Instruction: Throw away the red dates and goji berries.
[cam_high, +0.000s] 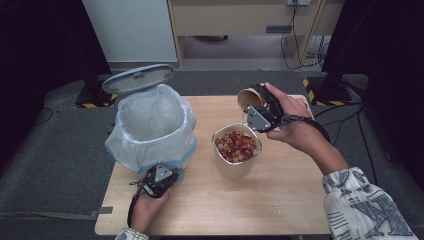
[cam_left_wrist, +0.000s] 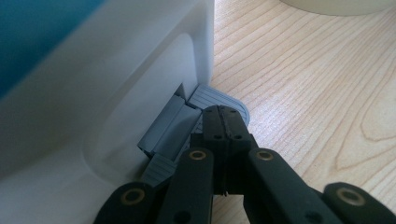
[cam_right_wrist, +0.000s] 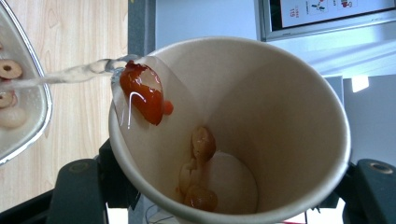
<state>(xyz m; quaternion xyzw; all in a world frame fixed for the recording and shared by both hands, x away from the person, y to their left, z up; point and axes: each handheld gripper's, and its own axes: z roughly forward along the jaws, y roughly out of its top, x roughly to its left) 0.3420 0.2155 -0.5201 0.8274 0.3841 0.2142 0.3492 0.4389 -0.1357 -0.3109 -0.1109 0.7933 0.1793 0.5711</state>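
Note:
A white pedal bin (cam_high: 150, 125) lined with a plastic bag stands on the table's left, its grey lid (cam_high: 139, 78) raised. My left gripper (cam_high: 167, 175) is shut, and its tips (cam_left_wrist: 224, 122) rest on the bin's grey pedal (cam_left_wrist: 219, 98). My right gripper (cam_high: 260, 107) is shut on a paper cup (cam_high: 249, 96), tilted over a bowl (cam_high: 236, 144) of red and tan pieces. In the right gripper view a thin stream of liquid (cam_right_wrist: 70, 74) runs from the cup (cam_right_wrist: 280, 116) into the bowl (cam_right_wrist: 28, 93). A red piece (cam_right_wrist: 142, 93) sits at the cup's lip, and tan pieces (cam_right_wrist: 201, 168) cling inside.
The wooden table (cam_high: 280, 200) has bare surface at the front and right. Dark floor surrounds it, with cables (cam_high: 300, 45) and a cabinet (cam_high: 240, 20) behind. The person's patterned sleeve (cam_high: 360, 205) comes in at the bottom right.

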